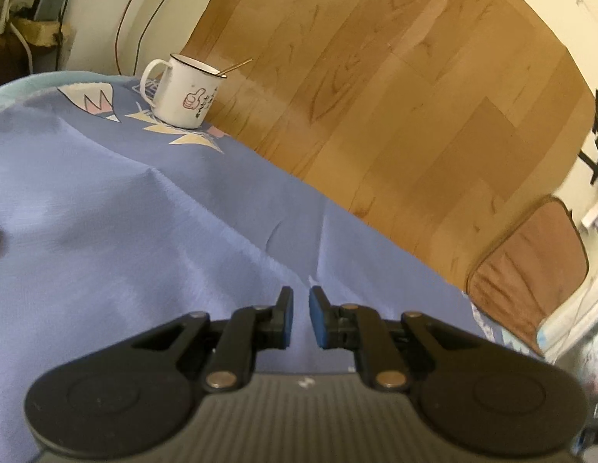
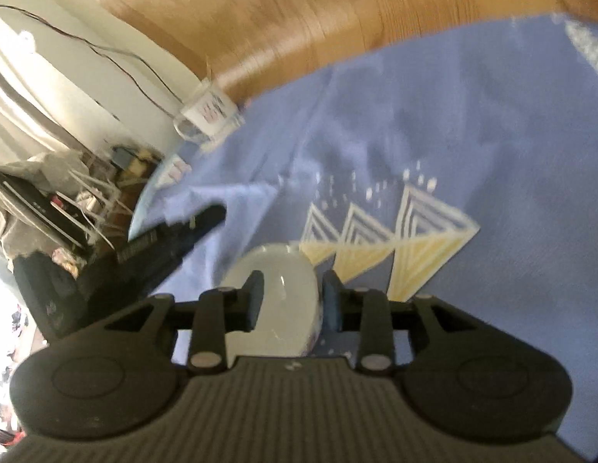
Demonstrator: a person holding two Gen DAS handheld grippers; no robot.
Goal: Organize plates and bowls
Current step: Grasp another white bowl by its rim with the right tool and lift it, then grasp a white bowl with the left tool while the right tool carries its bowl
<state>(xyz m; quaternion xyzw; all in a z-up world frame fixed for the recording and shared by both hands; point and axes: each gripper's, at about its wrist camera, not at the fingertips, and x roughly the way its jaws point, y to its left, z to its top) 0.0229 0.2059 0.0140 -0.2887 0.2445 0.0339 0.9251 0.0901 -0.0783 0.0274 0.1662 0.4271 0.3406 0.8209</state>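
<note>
Progress: early going by the look of it, with no stack of plates or bowls anywhere in either view
Done: nothing sorted that these views can show
Left: judging from here, the bowl (image 2: 275,297) has yet to be gripped and carried to wherever the pile goes; no plates in sight at all
Bowl, position: sitting on the desk (image 1: 106,212), right in front of the right tongs (image 2: 293,299) and partly between its fingers, just beside the yellow triangle print (image 2: 391,247) on the cloth
Bowl, looks: white, glossy, smooth and rounded, a hint of dark pattern low on its right flank; the view is motion-blurred, so whether it stands rim up or upside down is too hard to call
Right tongs: fingers spread wide, one finger over the bowl's left part, the other at its right edge; holding nothing as far as can be seen, contact too blurry to call
Left tongs (image 1: 299,316): jaws nearly together with a narrow gap, nothing in them, hovering over bare blue cloth near the desk edge
Also in shot: a white mug (image 1: 183,90) with a thumbs-up drawing and a spoon (image 1: 235,67) in it, standing at the far edge of the desk, well apart from the bowl
Watch for: a slick round surface like that could slip from the pads
</note>
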